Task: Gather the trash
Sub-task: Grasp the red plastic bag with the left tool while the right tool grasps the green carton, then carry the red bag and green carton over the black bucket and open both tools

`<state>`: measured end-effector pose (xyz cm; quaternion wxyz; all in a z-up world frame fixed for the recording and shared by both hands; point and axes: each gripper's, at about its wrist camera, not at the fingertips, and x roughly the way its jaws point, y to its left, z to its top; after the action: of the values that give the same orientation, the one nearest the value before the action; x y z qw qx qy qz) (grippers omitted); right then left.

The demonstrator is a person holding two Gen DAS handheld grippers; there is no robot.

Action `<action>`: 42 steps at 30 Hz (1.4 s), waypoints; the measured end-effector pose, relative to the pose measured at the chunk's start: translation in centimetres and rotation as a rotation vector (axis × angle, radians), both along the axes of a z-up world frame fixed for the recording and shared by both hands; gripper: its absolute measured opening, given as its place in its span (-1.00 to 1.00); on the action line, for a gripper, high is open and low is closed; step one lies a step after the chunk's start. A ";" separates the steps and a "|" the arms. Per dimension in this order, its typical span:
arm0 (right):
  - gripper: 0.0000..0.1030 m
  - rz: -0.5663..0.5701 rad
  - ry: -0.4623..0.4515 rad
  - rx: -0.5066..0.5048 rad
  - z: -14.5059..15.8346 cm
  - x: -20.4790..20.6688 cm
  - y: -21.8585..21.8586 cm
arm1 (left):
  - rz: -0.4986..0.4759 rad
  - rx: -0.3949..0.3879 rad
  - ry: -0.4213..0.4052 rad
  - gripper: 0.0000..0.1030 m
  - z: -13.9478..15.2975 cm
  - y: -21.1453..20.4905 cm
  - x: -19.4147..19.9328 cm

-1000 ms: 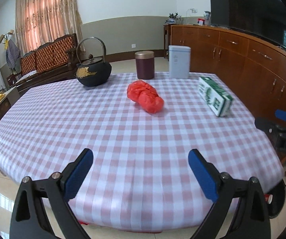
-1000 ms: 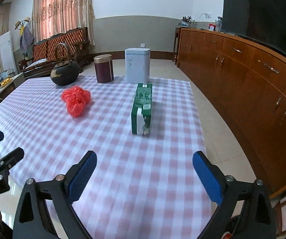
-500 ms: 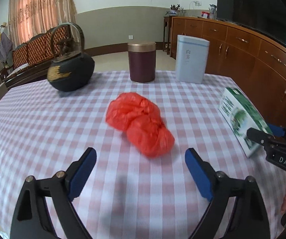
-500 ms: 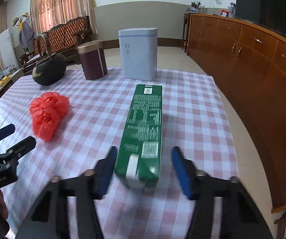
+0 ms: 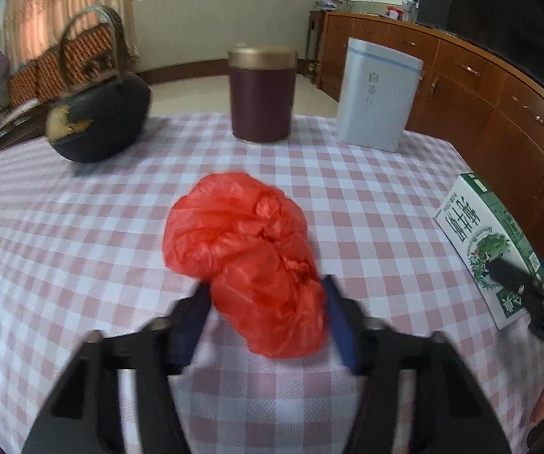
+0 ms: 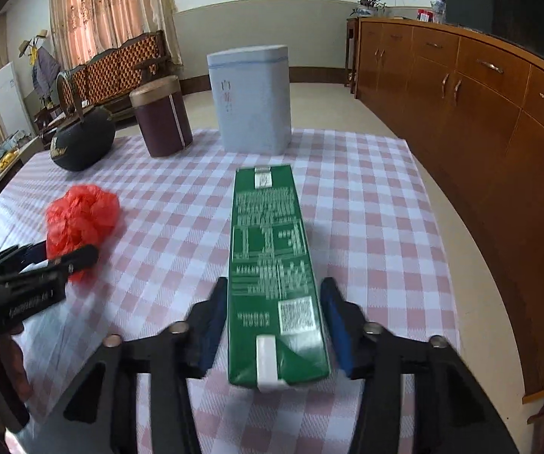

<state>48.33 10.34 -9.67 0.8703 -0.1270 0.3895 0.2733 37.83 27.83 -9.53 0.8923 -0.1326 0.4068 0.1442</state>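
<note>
While blur hides contact, left fingers (image 5: 196,314) flank the red bag (image 5: 249,261), right fingers (image 6: 215,321) the green carton (image 6: 275,283).

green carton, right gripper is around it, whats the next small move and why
Probably close the right gripper on the green carton: its jaws straddle the near end, the left one about touching, the right with a small gap. The carton lies flat on the checked tablecloth, so squeeze before lifting.

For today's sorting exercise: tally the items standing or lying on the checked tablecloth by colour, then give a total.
Red: 1, plastic bag
Green: 1, carton
Black: 1, kettle
Maroon: 1, canister
Pale blue: 1, tin
Total: 5
</note>
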 end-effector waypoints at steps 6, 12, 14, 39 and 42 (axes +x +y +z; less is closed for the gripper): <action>-0.24 0.002 0.005 0.020 0.4 -0.7 -0.5 | -0.072 0.002 -0.036 -0.51 0.8 -0.9 -1.8; -0.24 0.004 -0.022 0.025 1.8 -2.7 -0.9 | -0.076 0.042 -0.061 -0.51 2.3 -2.5 -4.6; -0.24 0.006 -0.029 0.026 2.4 -3.4 -1.0 | -0.075 0.051 -0.063 -0.51 2.8 -2.7 -5.3; -0.24 -0.009 -0.142 0.045 8.5 -17.5 -7.6 | -0.098 0.073 -0.173 -0.51 9.5 -6.6 -15.7; -0.24 -0.030 -0.151 0.055 9.3 -19.1 -9.2 | -0.123 0.074 -0.187 -0.51 10.2 -8.1 -16.5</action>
<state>29.26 1.11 -0.36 0.9044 -0.1175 0.3167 0.2606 21.32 19.76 0.70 0.9379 -0.0871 0.3233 0.0911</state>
